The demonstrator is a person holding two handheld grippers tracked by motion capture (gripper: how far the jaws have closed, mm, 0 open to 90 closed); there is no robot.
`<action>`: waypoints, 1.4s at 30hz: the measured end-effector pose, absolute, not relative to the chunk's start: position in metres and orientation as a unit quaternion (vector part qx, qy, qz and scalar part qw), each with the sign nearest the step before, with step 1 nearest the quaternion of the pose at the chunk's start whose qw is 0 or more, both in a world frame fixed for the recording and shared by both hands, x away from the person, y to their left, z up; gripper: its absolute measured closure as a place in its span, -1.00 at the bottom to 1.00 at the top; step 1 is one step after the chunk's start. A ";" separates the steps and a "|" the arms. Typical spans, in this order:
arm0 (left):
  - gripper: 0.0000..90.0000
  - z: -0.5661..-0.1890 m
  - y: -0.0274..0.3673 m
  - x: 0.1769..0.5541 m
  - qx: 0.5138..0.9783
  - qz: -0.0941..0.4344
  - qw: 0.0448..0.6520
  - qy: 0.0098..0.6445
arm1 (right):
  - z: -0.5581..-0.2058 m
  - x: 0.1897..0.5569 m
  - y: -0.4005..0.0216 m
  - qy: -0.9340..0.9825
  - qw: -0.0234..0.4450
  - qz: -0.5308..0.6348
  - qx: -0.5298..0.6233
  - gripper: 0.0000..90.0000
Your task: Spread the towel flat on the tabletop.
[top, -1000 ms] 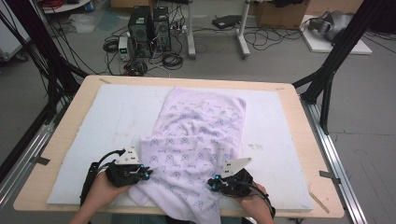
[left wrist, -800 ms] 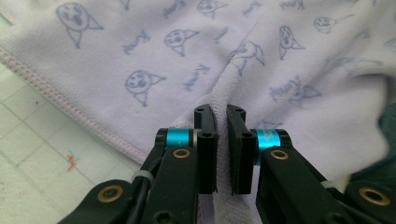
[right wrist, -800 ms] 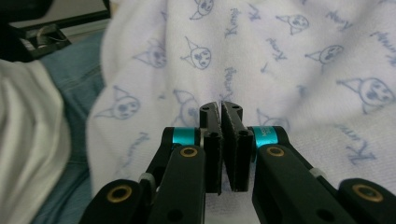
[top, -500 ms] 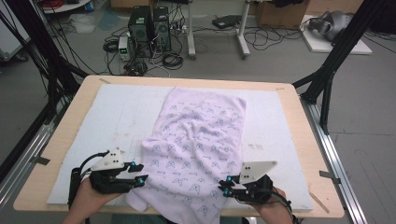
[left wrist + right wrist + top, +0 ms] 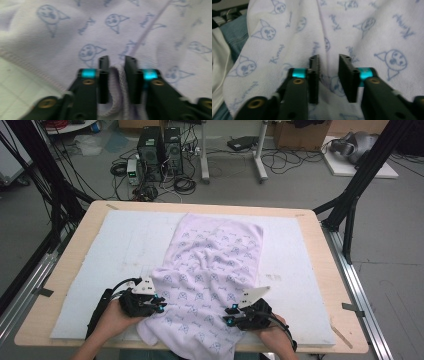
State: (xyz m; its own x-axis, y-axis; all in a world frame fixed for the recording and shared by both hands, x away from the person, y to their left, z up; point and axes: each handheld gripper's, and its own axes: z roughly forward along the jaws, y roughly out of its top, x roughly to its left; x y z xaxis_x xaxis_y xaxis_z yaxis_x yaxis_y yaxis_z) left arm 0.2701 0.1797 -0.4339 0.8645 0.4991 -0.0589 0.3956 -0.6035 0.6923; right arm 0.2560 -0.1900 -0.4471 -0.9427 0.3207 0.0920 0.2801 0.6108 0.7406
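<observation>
A lilac towel point(image 5: 215, 265) printed with small blue cartoon faces lies lengthwise on a white mat point(image 5: 110, 245), its near end rumpled and hanging over the table's front edge. My left gripper point(image 5: 160, 305) is at the towel's near left edge. In the left gripper view its jaws have just been closing, and the gripper point(image 5: 117, 62) now pinches a fold of the towel's hem point(image 5: 117, 82). My right gripper point(image 5: 228, 316) is at the near right part of the towel. Its jaws have also just been closing, and the gripper point(image 5: 329, 61) has the cloth point(image 5: 362, 30) bunched between them.
The mat covers most of the wooden table point(image 5: 310, 220). Black frame struts point(image 5: 350, 205) rise at both sides. Computer towers point(image 5: 160, 145) and cables sit on the floor beyond the far edge. Blue and white clothing point(image 5: 227, 42) shows left of the towel in the right gripper view.
Half a second ago both hands were drawn outward, off the towel's edges. They have come back inward and sit on the towel's near end again, much as a second ago.
</observation>
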 end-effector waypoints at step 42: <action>0.96 -0.429 0.202 0.226 0.883 0.115 0.382 0.246 | -0.431 0.228 -0.194 0.903 0.030 0.410 0.128 0.96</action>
